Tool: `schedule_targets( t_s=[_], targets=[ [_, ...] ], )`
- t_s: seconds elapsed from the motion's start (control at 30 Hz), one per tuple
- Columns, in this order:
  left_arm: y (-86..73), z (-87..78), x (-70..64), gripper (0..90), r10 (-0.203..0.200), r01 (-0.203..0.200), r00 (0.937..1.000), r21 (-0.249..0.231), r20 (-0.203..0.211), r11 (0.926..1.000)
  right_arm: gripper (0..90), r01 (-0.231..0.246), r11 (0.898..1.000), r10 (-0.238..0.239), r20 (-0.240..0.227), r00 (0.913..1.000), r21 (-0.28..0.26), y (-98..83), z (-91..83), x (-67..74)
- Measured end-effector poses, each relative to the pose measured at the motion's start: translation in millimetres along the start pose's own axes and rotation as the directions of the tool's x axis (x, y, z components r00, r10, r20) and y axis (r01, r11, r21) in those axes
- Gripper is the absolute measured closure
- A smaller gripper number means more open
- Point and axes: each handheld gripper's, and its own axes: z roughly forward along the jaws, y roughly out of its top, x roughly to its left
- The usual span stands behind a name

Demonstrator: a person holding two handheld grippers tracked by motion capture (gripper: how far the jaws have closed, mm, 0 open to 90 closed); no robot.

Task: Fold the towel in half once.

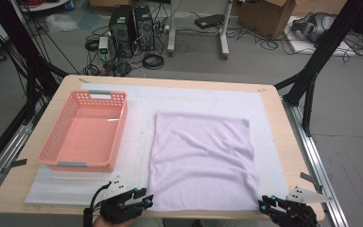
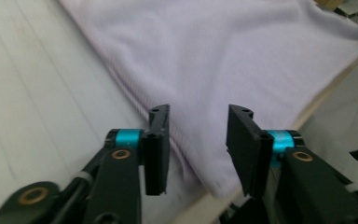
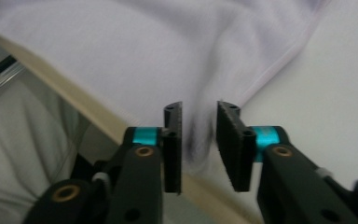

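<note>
High view shows the lilac towel (image 1: 202, 161) flat on the surface beside the pink basket (image 1: 86, 130), soft, light and floppy, best pinched at its near corners, where both grippers' fingers (image 2: 157, 144) stand parted, holding nothing.

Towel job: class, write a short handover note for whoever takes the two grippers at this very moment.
Left gripper: jaws apart, at the towel's near left corner, nothing pinched.
Right gripper: jaws apart at the near right corner; the cloth lies between them, but the blur hides whether the pads touch it.
Towel: spread flat on the white mat, slightly wrinkled, near edge at the table's front.
Basket: pink, empty, left of the towel.
Done: nothing folded or moved that shows.
Left: probably grip both near corners, fold, then perhaps put the towel into the basket.
</note>
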Motion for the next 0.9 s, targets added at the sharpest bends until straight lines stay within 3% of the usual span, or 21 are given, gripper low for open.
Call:
schedule_targets(
  t_s=[0.1,0.23,0.3,0.4,0.5,0.53,0.6,0.7,0.9],
  targets=[
    [14.8,9.7,3.3,51.2,0.026,-0.026,0.9997,-0.039,-0.002,0.9989,60.0,-0.002,0.999,0.003,0.035,0.9994,-0.045,10.0,-2.2,-8.2],
    [32.4,26.0,11.1,50.3,0.037,-0.038,0.9991,-0.036,-0.02,0.9986,57.4,-0.011,0.995,0.017,0.057,0.9983,-0.097,22.6,-2.7,-21.4],
    [51.6,44.1,23.8,50.1,0.034,-0.034,0.999,-0.029,-0.031,0.999,57.4,-0.013,0.993,0.022,0.074,0.997,-0.12,29.6,-0.7,-27.7],
    [65.4,57.7,35.7,49.8,0.027,-0.028,0.999,-0.035,-0.036,0.999,57.6,-0.004,0.991,0.017,0.095,0.9954,-0.136,40.9,7.0,-39.1],
    [77.5,72.1,51.7,49.4,0.015,-0.017,0.9981,-0.034,-0.059,0.9993,57.9,0.01,0.989,0.009,0.124,0.9923,-0.148,54.8,20.4,-53.1],
    [79.9,77.7,58.1,49.4,0.016,-0.019,0.9973,-0.054,-0.072,0.9984,58.1,0.011,0.989,0.009,0.128,0.9917,-0.149,58.0,23.8,-56.2],
    [83.9,86.3,66.7,49.8,0.036,-0.04,0.9963,-0.041,-0.078,0.9984,58.8,0.009,0.989,0.011,0.138,0.9904,-0.147,66.8,34.0,-64.5],
    [90.7,98.2,80.2,49.8,0.033,-0.037,0.9958,-0.048,-0.086,0.9982,59.2,0.01,0.991,0.009,0.145,0.9893,-0.131,80.4,53.2,-76.3],
    [108.8,116.9,103.2,49.5,0.012,-0.019,0.9888,-0.047,-0.149,0.9987,61.5,0.017,0.997,-0.005,0.151,0.9885,-0.076,110.8,97.7,-96.4]
  ],
)
